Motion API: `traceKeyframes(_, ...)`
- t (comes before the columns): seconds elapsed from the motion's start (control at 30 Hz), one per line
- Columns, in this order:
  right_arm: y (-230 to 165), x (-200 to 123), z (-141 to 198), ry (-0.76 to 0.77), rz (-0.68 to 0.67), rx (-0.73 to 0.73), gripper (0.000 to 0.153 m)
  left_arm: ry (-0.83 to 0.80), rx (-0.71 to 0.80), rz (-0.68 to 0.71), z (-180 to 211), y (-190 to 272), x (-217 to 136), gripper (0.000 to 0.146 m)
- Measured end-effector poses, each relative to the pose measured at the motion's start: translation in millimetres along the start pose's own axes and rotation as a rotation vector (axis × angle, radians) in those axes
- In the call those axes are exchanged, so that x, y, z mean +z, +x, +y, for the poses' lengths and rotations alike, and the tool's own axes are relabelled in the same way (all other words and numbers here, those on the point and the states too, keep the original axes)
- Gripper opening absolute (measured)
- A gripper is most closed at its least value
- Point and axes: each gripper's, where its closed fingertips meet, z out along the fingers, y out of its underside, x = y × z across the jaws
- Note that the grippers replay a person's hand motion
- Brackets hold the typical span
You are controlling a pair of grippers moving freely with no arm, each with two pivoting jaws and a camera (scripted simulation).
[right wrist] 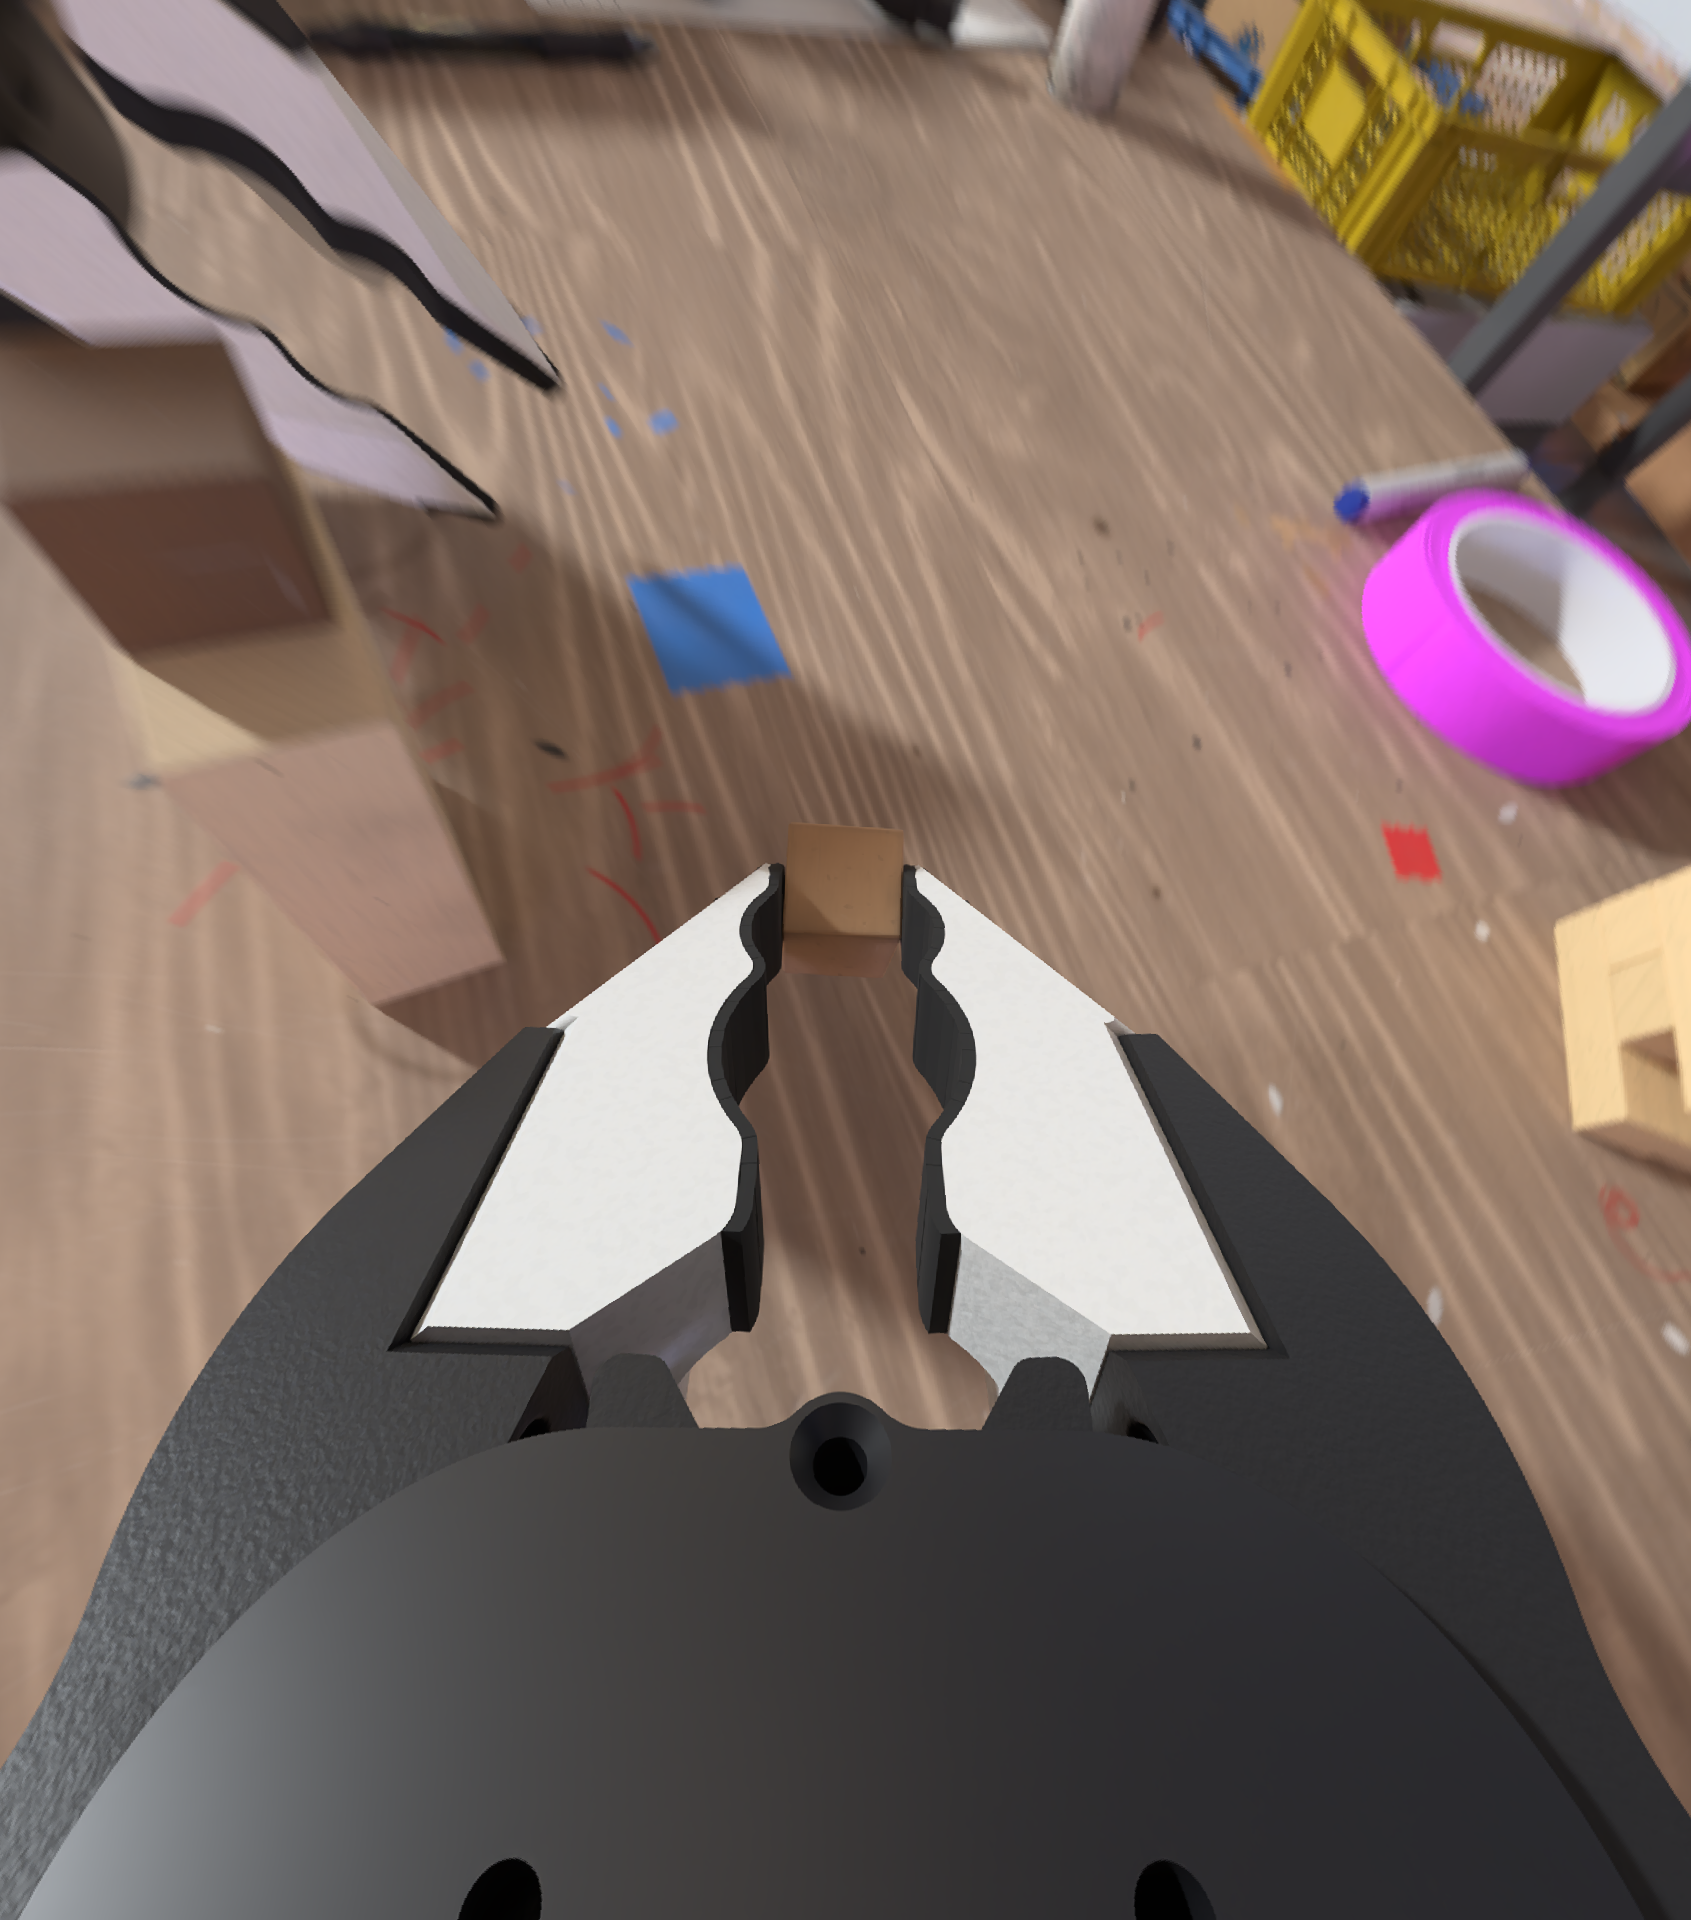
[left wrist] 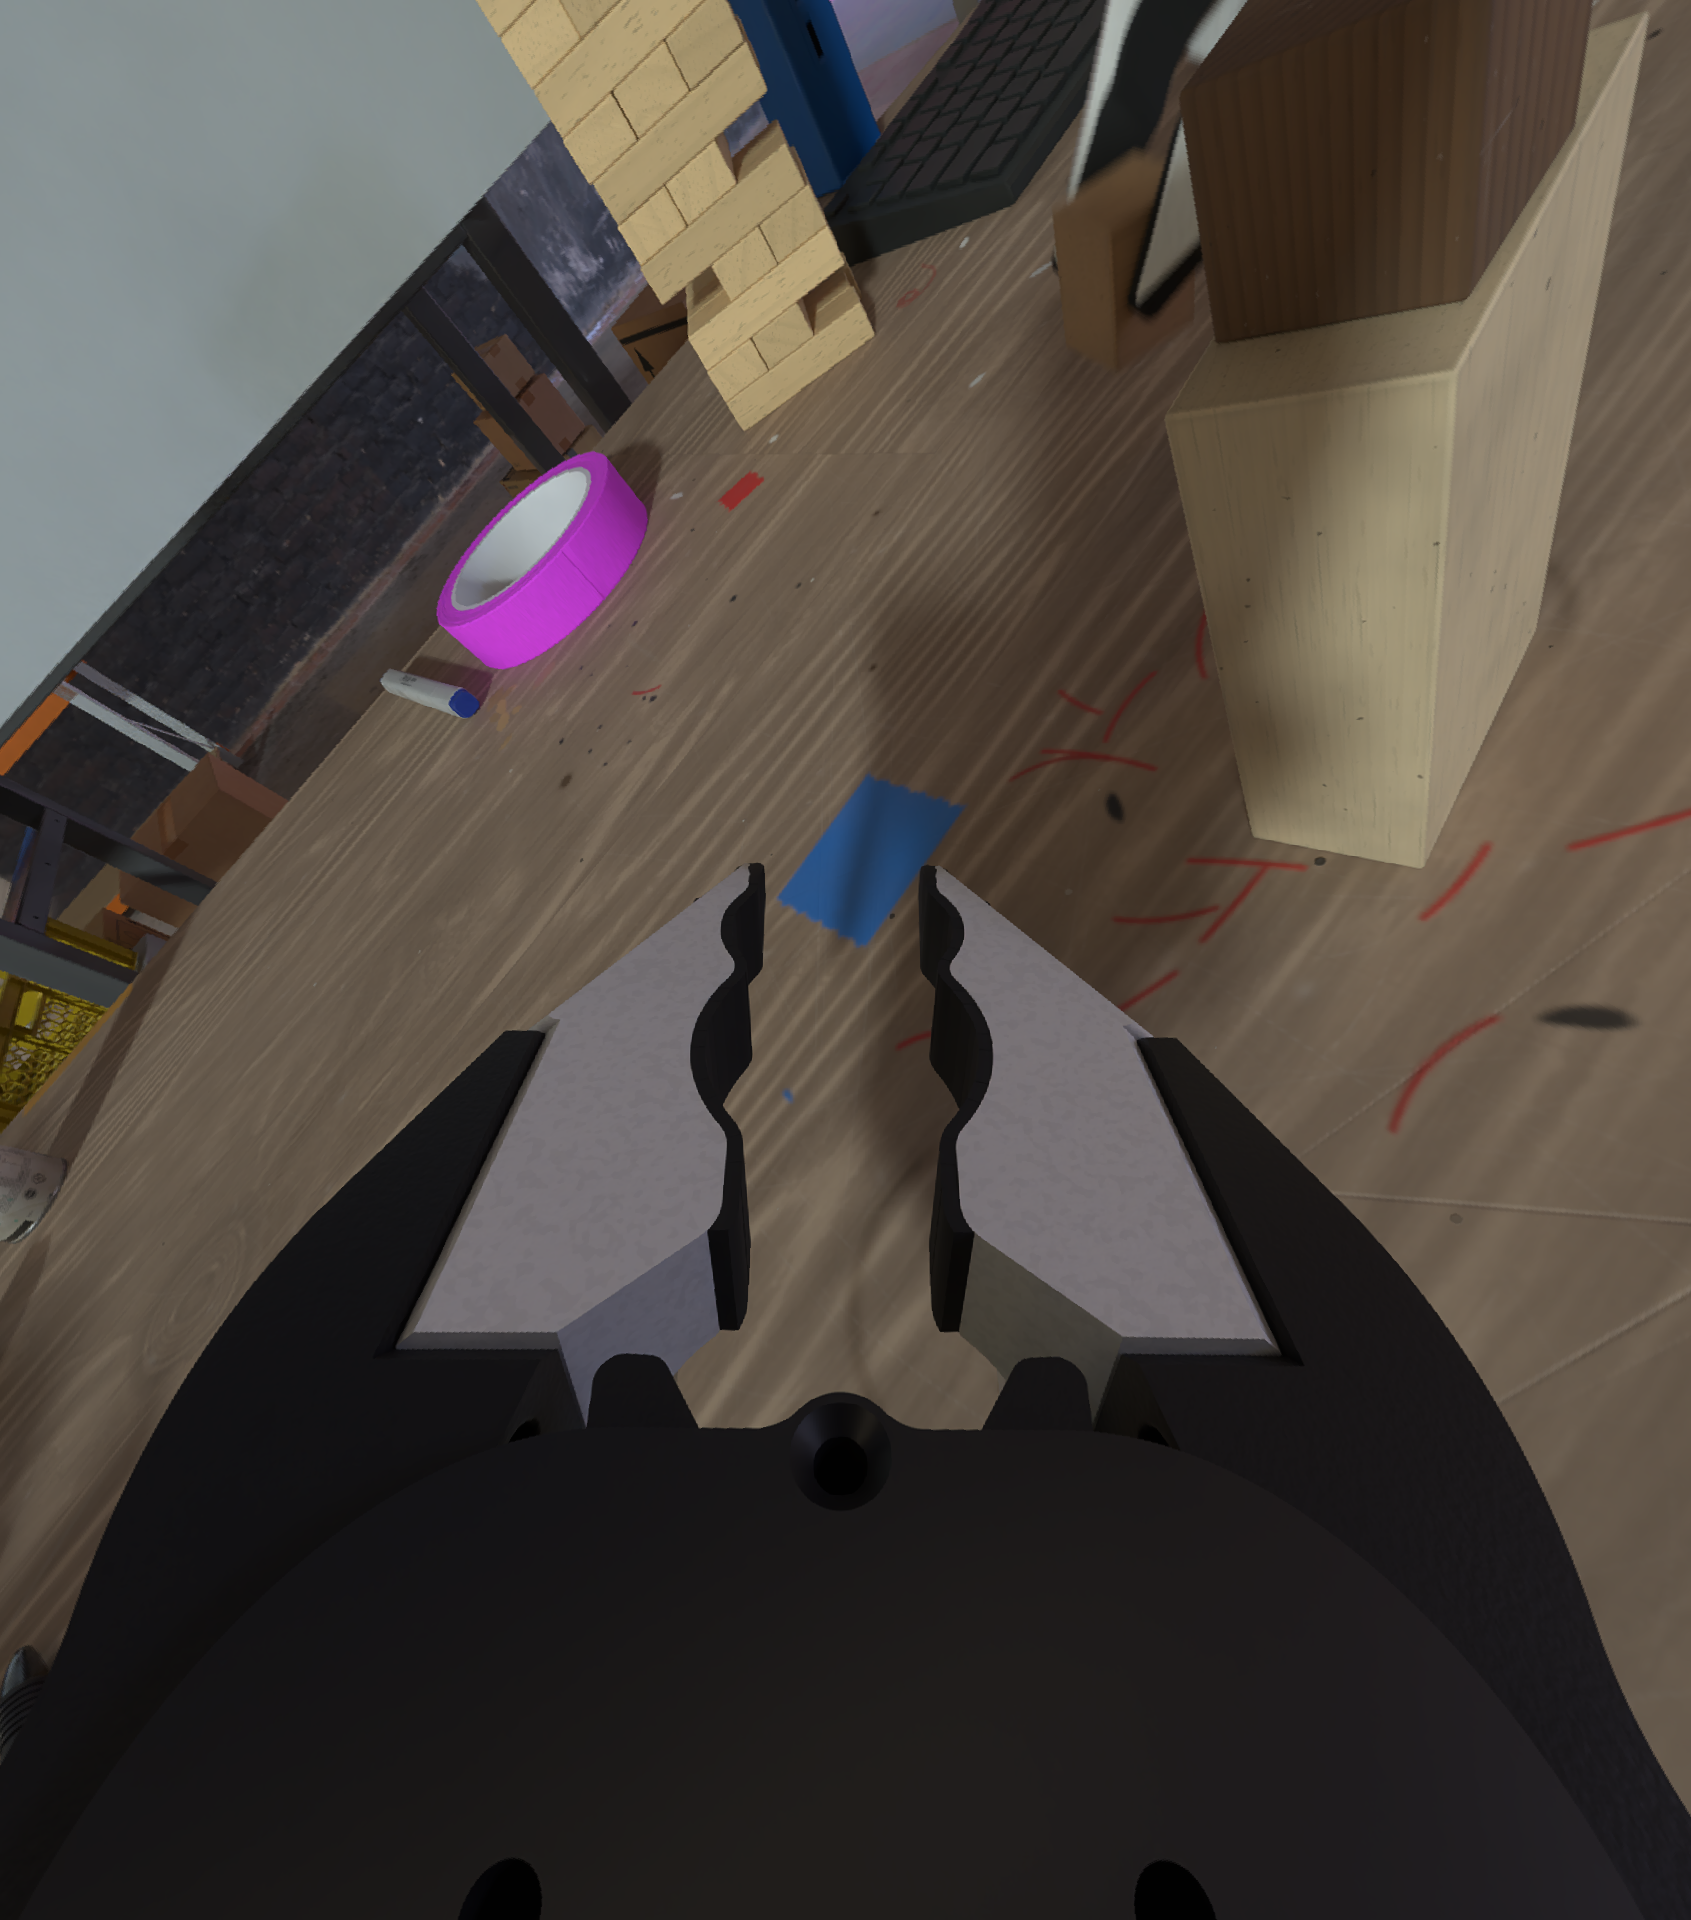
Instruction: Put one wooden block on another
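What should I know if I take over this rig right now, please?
Right tool: shut on a small brown block, held at the fingertips above the table.
Left tool: open, holds nothing, over a blue patch.
Blocks: a dark block already sits on a pale block, beside the left tool.
Done: small block picked up.
Left: carry it to another block, probably that pair, set it on top and let go. The right view is blurred, so check the aim.
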Motion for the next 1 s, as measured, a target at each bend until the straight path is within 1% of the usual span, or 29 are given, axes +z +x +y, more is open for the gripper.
traceKeyframes(0.17, -32.4, -28.4, -61.8, 0.111, -0.102, -0.092, 0.022, -0.004, -0.004, -0.001, 0.3, -0.5, 0.6, 0.029)
traceKeyframes(0.23, -49.9, -37.5, -78.1, 0.133, -0.135, -0.135, 0.022, -0.005, -0.002, -0.001, 0.4, -0.4, 0.8, 0.029)
traceKeyframes(0.3, -63.4, -41.9, -86.2, 0.127, -0.146, -0.171, 0.022, -0.006, 0.000, -0.002, 0.5, -0.2, 0.8, 0.029)
traceKeyframes(0.47, -78.6, -37.6, -91.7, 0.060, -0.158, -0.168, 0.022, -0.008, 0.003, -0.002, 0.7, 0.2, 1.0, 0.029)
traceKeyframes(0.7, -79.6, -32.0, -89.8, -0.003, -0.201, -0.121, 0.022, -0.008, 0.004, -0.002, 0.7, 0.2, 1.0, 0.029)
traceKeyframes(0.83, -80.7, -31.4, -85.4, -0.024, -0.210, -0.142, 0.022, -0.009, 0.003, -0.002, 0.8, 0.2, 1.2, 0.029)
traceKeyframes(1.0, -81.8, -32.0, -88.3, -0.017, -0.221, -0.165, 0.022, -0.013, 0.009, -0.001, 1.2, 0.8, 1.7, 0.029)
